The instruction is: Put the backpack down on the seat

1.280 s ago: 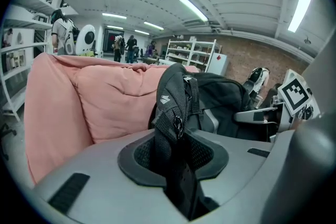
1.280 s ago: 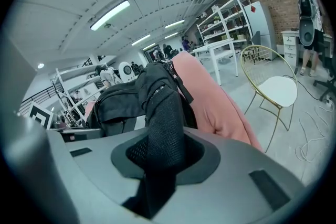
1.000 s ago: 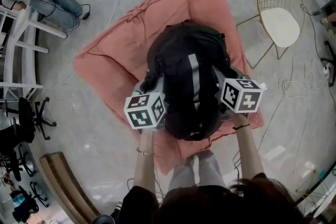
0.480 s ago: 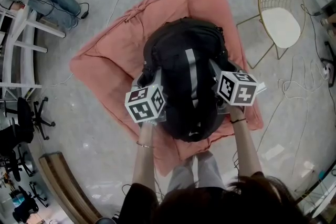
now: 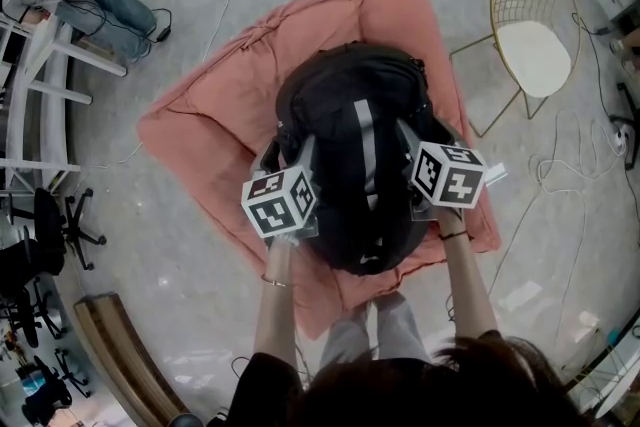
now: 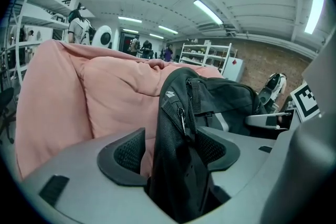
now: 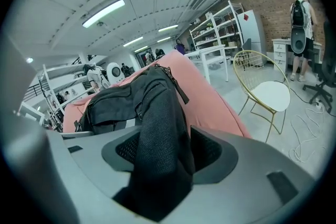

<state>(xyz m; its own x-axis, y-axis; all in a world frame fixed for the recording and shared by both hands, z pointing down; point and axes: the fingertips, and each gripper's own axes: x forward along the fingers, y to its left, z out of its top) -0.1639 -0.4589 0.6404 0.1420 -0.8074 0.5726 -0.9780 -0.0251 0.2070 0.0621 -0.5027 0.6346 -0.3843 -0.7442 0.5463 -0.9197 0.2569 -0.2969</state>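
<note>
A black backpack [image 5: 350, 145] with a grey stripe rests on the pink beanbag seat [image 5: 210, 115]. My left gripper [image 5: 288, 153] is at its left side and my right gripper [image 5: 422, 137] at its right side. In the left gripper view a black mesh shoulder strap [image 6: 176, 165] hangs between the opening jaws of the left gripper [image 6: 170, 147], with a gap to the left pad. In the right gripper view the other strap [image 7: 160, 139] lies loosely between the opening jaws of the right gripper [image 7: 167, 149]. The backpack's body [image 6: 226, 102] sits beyond them.
A gold wire chair [image 5: 530, 45] with a white cushion stands to the right of the seat. Cables [image 5: 580, 165] trail over the grey floor. White racks [image 5: 40, 65] and an office chair [image 5: 50, 225] stand at the left. People stand far off among shelves.
Both grippers have shifted slightly along the backpack's sides. The backpack has settled a little onto the pink seat and stays there.
</note>
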